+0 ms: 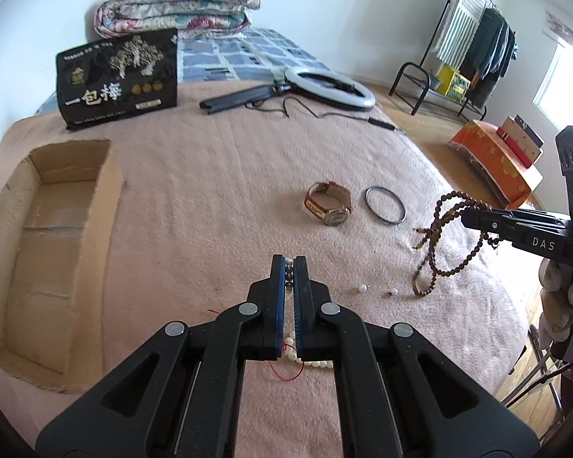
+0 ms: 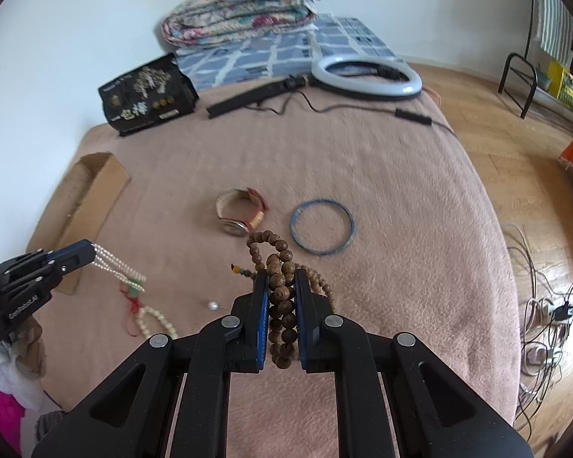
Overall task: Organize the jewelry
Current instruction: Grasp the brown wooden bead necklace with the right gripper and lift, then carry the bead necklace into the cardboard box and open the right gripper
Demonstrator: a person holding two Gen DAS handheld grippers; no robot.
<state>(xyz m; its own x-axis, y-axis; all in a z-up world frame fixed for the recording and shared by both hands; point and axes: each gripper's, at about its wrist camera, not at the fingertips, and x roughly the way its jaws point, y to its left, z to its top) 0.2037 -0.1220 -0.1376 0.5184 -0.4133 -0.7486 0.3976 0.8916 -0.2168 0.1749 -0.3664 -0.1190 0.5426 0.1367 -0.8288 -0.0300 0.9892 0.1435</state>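
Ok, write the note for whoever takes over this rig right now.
Left gripper: shut on the pearl bead strand, its lower end trailing on the blanket.
Right gripper: shut on the wooden bead strand.
On the blanket: wristwatch, bangle, two loose pearl pieces.
Cardboard box at left: nothing visible inside.
Left: box both strands, then the rest.

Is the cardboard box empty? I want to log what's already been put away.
Empty as far as it shows: the left wrist view looks into the open cardboard box and only bare cardboard shows, no jewelry.
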